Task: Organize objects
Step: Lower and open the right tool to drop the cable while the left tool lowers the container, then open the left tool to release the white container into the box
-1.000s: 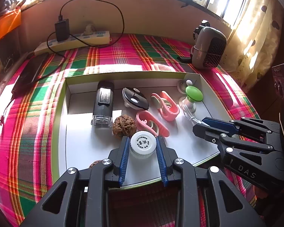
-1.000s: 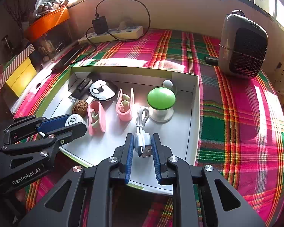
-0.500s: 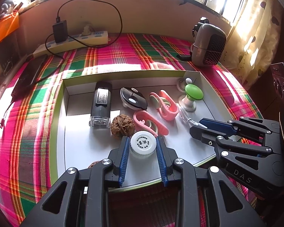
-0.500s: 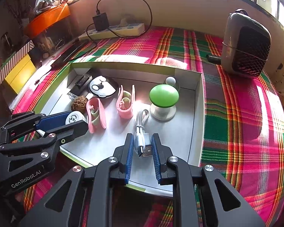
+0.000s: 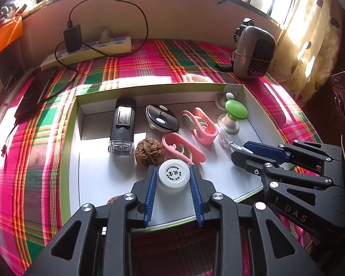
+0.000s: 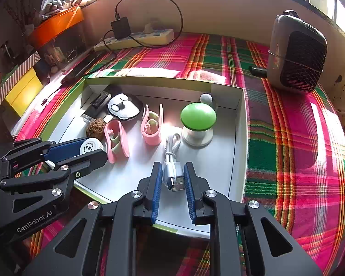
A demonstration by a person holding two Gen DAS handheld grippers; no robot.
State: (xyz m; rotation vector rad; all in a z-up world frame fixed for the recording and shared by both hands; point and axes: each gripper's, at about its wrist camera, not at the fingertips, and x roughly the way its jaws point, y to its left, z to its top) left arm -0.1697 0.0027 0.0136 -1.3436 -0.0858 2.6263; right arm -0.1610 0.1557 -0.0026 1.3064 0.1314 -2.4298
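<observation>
Black claw (image 5: 173, 192) frames, blue ribbed pads (image 5: 150, 191), silver screws.

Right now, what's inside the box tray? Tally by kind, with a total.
Pink clips: 2
Walnuts: 2, the second half hidden behind the left gripper
White-capped bottle: 1
White USB cable: 1
Green mushroom lamp: 1
Black flashlight: 1
Black-and-white disc gadget: 1
Small white ball item: 1
Total: 10

White round-capped jar (image 5: 173, 175) upright in my left jaws, bundled white USB cable (image 6: 172, 161) pinched in my right jaws, both inside the shallow box (image 5: 93, 168).
</observation>
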